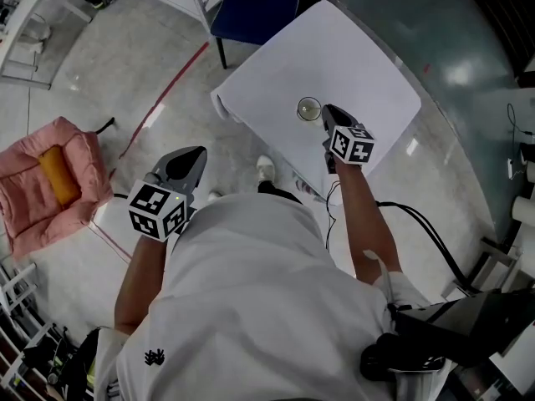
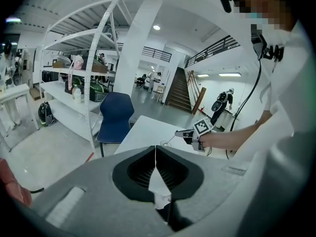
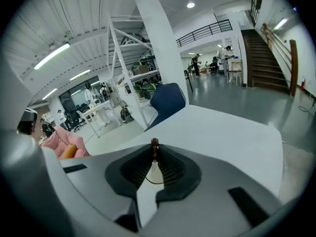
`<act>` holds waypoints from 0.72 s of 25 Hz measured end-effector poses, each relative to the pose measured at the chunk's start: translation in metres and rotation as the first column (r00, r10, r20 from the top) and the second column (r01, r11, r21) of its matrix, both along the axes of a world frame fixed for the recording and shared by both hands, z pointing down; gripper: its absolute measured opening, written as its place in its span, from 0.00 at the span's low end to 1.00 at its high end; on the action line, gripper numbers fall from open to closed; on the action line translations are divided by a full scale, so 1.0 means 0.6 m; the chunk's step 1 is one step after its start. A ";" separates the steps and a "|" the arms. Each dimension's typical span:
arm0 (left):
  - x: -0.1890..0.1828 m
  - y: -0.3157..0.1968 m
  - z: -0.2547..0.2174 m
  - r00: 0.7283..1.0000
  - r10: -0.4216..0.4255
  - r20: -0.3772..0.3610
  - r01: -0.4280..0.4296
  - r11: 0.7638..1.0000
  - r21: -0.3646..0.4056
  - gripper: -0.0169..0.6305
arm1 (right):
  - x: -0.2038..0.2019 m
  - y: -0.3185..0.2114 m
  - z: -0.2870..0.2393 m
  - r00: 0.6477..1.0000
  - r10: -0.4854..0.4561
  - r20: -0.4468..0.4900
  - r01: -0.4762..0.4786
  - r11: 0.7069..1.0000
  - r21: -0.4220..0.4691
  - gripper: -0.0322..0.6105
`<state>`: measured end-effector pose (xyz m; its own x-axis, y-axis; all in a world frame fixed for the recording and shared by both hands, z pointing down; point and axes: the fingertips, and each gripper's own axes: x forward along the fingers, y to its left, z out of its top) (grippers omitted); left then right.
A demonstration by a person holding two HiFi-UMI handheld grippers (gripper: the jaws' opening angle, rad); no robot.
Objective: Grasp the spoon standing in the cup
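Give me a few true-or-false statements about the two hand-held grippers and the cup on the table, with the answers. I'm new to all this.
1. The right hand-held gripper has its jaws closed on the spoon. True.
2. The left hand-held gripper holds the cup. False: it hangs over the floor, away from the table, with its jaws together and nothing between them.
3. The cup stands on a white table. True.
4. The chair by the table is red. False: it is blue.
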<state>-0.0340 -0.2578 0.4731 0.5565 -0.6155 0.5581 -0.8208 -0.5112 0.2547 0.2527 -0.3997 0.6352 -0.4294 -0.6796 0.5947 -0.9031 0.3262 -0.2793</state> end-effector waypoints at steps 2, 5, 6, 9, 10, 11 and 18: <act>-0.010 0.011 -0.003 1.000 0.002 -0.010 -0.002 1.000 0.007 0.05 | -0.004 0.010 -0.026 1.000 0.003 -0.012 -0.003 1.000 0.022 0.12; -0.026 0.031 -0.008 1.000 0.007 -0.023 -0.007 1.000 0.019 0.05 | -0.014 0.028 -0.066 1.000 0.003 -0.030 -0.001 0.998 0.059 0.12; -0.033 0.038 -0.008 1.000 0.008 -0.028 -0.007 1.000 0.023 0.05 | -0.020 0.035 -0.079 0.999 0.001 -0.036 0.001 0.997 0.072 0.12; -0.057 0.060 -0.010 0.999 0.007 -0.041 -0.005 0.999 0.034 0.05 | -0.043 0.057 -0.115 0.998 -0.011 -0.058 0.017 0.994 0.107 0.12; -0.065 0.066 -0.011 0.999 0.006 -0.045 -0.004 0.999 0.038 0.05 | -0.051 0.064 -0.127 0.998 -0.016 -0.061 0.023 0.993 0.116 0.12; -0.072 0.073 -0.011 0.999 0.005 -0.049 -0.003 0.999 0.042 0.05 | -0.059 0.072 -0.137 0.998 -0.021 -0.063 0.029 0.992 0.124 0.12; -0.117 0.128 -0.017 0.997 0.008 -0.080 -0.004 0.998 0.055 0.05 | -0.118 0.143 -0.190 0.997 -0.049 -0.062 0.058 0.986 0.154 0.12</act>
<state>-0.1042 -0.1809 0.4628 0.6019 -0.6402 0.4775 -0.7958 -0.5311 0.2910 0.1817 -0.3141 0.5212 -0.4354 -0.7426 0.5089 -0.8964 0.4097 -0.1690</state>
